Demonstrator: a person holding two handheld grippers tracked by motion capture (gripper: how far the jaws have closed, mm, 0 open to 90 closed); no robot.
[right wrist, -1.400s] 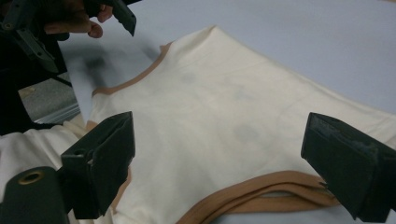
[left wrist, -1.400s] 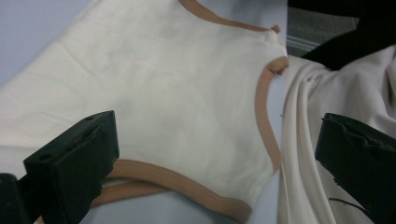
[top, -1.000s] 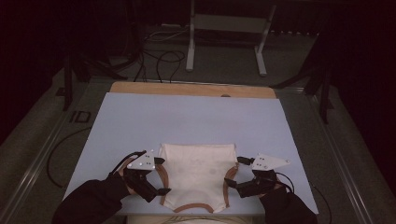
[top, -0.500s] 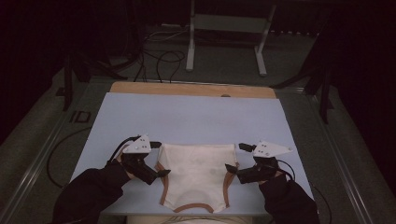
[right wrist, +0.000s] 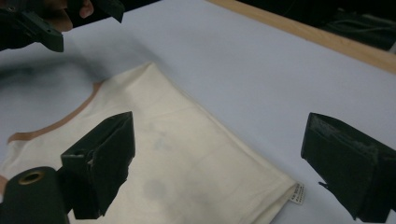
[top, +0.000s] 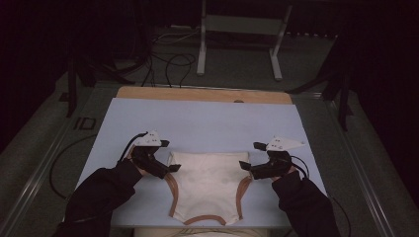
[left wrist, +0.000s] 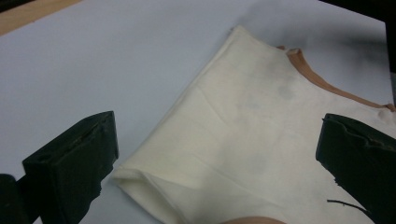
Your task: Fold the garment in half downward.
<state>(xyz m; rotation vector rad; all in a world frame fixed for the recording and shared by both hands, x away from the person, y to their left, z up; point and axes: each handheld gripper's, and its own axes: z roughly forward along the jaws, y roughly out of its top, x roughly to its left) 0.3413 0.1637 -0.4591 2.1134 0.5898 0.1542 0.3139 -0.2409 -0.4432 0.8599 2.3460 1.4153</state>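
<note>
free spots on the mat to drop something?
Far half of the blue mat, between the wooden edge and the cream garment, is bare. Near edge is crowded: garment flanked by the left hand-held gripper and right hand-held gripper, both open.

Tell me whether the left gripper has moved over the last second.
Yes. In the high view the left gripper has slid up the garment's left edge toward the folded top corner, farther from the table's near edge, jaws open.
</note>
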